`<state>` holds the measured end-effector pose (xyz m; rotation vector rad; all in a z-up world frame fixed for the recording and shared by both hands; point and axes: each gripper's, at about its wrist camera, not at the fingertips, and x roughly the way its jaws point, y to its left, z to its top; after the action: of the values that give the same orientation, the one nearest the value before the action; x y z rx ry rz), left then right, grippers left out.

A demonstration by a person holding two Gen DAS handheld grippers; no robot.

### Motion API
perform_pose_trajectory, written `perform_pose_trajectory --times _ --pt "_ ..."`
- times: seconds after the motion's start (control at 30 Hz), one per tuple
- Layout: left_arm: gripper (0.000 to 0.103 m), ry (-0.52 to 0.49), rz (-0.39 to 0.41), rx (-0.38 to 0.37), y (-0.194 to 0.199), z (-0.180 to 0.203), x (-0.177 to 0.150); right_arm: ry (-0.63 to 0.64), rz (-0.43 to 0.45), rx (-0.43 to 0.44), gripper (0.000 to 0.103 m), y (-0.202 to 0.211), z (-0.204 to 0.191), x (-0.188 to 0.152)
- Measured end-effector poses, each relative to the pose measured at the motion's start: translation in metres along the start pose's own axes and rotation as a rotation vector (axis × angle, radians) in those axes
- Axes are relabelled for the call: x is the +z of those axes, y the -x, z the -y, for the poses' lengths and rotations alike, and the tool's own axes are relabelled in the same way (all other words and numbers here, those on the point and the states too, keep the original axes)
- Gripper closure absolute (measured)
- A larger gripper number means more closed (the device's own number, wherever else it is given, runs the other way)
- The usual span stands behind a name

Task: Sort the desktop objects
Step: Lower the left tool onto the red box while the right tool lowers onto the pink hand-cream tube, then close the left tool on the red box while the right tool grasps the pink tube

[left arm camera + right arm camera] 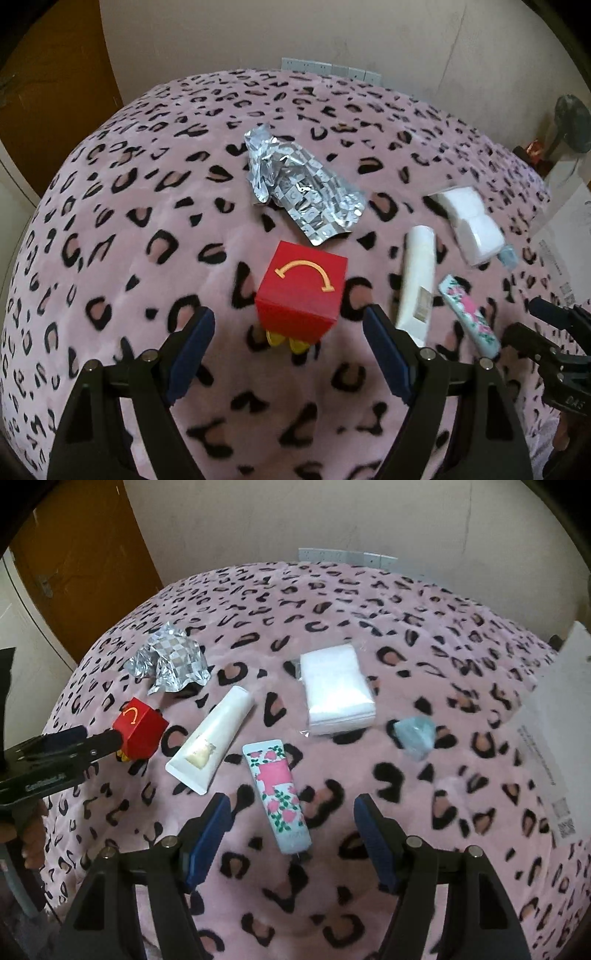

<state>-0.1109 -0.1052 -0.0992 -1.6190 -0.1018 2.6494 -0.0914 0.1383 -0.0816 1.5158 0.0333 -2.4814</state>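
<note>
Both tilted down | left gripper (pixel 289 319) agape over red box (pixel 301 286) | right gripper (pixel 291 808) agape

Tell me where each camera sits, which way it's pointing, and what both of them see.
Left wrist: on the left gripper, angled down at the red box on the blanket; its open fingers show, and the right gripper's tips at the right edge.
Right wrist: on the right gripper, angled down at the floral tube; its open fingers show, and the left gripper beside the box.
Shared: box, foil, white tube, floral tube, white pack.
</note>
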Motion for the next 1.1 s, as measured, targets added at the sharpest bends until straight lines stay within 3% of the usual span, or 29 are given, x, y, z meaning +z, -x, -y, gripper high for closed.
perform_pose_trajectory --times 0.37,0.8,0.97,1.1 --pt "0.02 -0.001 -0.063 -0.014 -0.046 -0.003 0.009 0.024 -0.061 -0.002 0.032 -0.041 -0.003 0.002" --pt "0.02 -0.009 -0.063 0.011 -0.063 0.005 0.008 -0.03 -0.082 0.0 0.032 -0.073 0.0 0.0" --pt "0.045 -0.022 -0.059 0.015 -0.063 0.01 0.006 -0.064 -0.076 -0.011 0.035 -0.074 0.001 -0.004" --pt "0.047 -0.032 -0.053 0.032 -0.06 0.014 0.005 -0.085 -0.074 -0.005 0.05 -0.073 0.001 -0.006"
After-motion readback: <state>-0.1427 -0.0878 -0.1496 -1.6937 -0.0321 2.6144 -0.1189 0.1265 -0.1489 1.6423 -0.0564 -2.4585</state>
